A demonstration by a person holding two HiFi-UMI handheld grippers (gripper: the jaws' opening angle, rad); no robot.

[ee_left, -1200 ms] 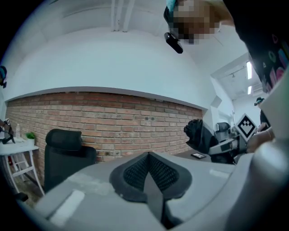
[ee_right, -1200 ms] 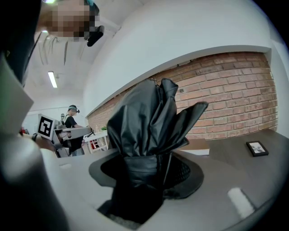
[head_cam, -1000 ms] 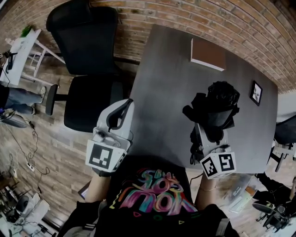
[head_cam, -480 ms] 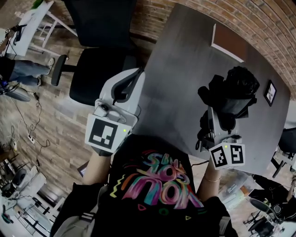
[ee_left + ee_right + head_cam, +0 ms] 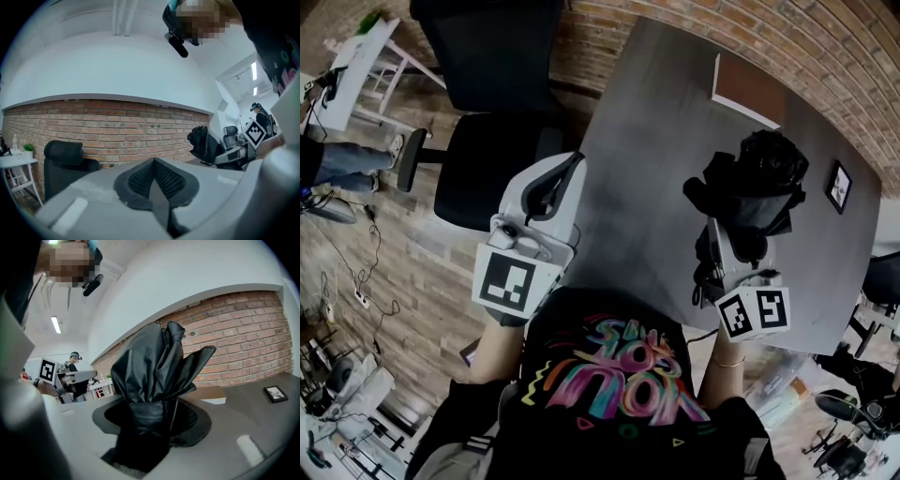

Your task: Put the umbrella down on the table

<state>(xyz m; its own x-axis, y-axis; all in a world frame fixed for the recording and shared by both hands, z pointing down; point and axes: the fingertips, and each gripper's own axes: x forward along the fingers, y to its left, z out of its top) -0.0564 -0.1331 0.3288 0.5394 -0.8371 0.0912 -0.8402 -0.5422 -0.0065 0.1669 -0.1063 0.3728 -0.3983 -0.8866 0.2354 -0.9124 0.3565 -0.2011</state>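
Observation:
A folded black umbrella (image 5: 752,192) stands up out of my right gripper (image 5: 739,246), which is shut on its lower part above the dark grey table (image 5: 656,159). In the right gripper view the umbrella (image 5: 154,376) fills the space between the jaws, its loose black cloth fanning upward. My left gripper (image 5: 551,192) hangs at the table's left edge, above the floor beside a black chair. Its jaws meet in the left gripper view (image 5: 153,180), shut with nothing between them. From there the umbrella (image 5: 204,143) and the right gripper show off to the right.
A brown notebook (image 5: 750,89) lies at the table's far edge and a small framed picture (image 5: 837,186) at its right. A black office chair (image 5: 492,89) stands left of the table. A brick wall (image 5: 117,126) runs behind. A white side table (image 5: 352,70) sits far left.
Both grippers have kept their places relative to each other and the table. Only the head camera has shifted, so the scene slides a little in the view. The umbrella stays gripped.

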